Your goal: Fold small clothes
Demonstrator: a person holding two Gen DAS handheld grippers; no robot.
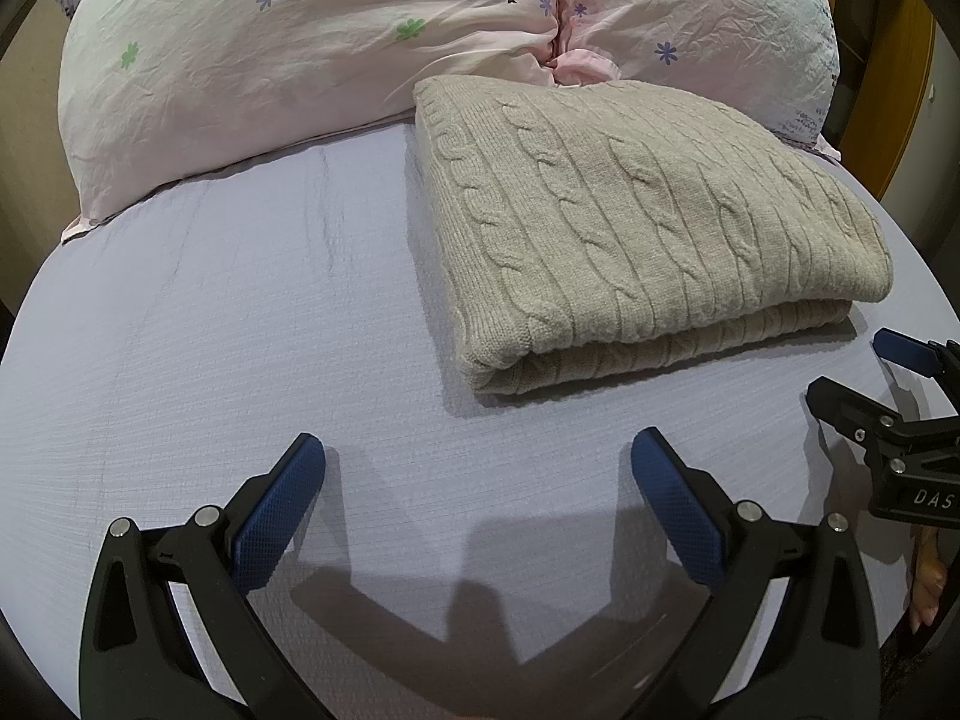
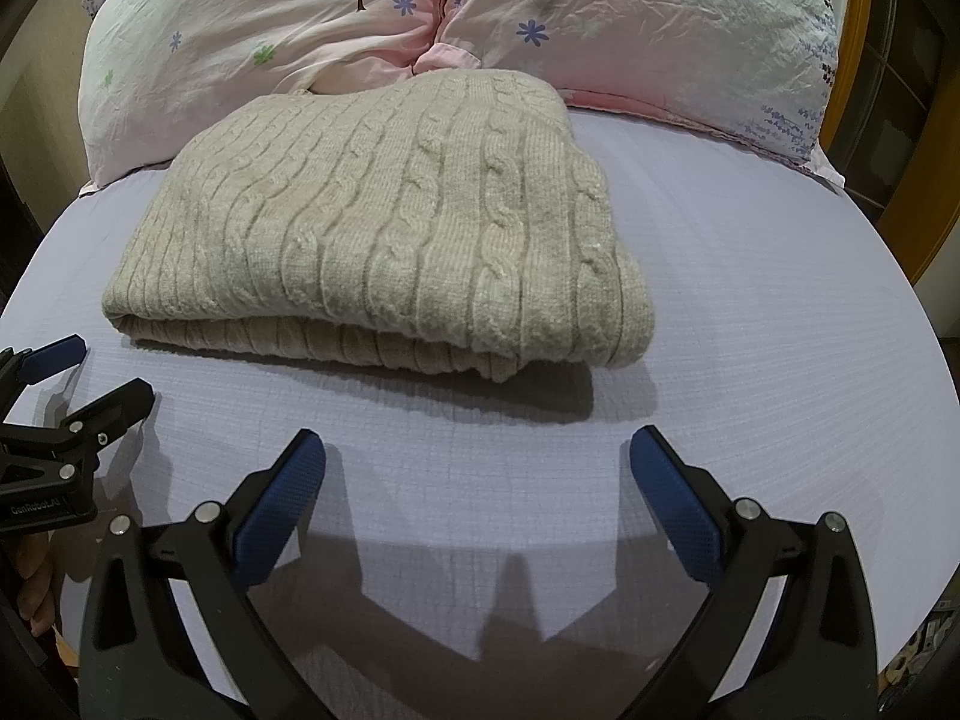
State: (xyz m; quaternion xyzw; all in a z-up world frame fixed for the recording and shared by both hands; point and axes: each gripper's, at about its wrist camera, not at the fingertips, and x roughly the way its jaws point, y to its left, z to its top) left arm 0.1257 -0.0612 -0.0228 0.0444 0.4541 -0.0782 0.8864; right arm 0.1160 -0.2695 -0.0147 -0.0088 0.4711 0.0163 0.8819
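- Left wrist view: left gripper (image 1: 478,462) spread wide over the lavender bedsheet (image 1: 240,330), blue pads holding nothing.
- Beige cable-knit sweater (image 1: 636,222) lying ahead and to the right on the sheet, already doubled into a thick rectangle, rounded fold facing the camera, far edge up against the floral pillows (image 1: 336,60).
- Right gripper (image 1: 864,378) entering at the right edge, just beside the sweater's near right corner, fingers parted and empty.
- "DAS" legible in white on that gripper's black body; rest of the word cut off by the frame.
- Right wrist view: right gripper (image 2: 478,462) likewise wide apart above bare sheet, nothing pinched.
- Sweater (image 2: 384,228) ahead and slightly left, layered edges visible along the near side, lower layer peeking out a little at the near right corner.
- Left gripper (image 2: 90,372) at the left edge, near the sweater's near left corner, parted and empty too.
- "GenRobot.AI" apparently printed on its body, small and only partly readable.
- Judged near the end: fold looks done, both tools clear of the knit.
- For a good finish: if another fold is wanted, pinch both near corners through all layers, lift evenly, lay over without dragging; otherwise tuck the protruding lower layer and square the edges.
- Bulky knit likely to spring back or slide, so deep grasps and slow release advisable.
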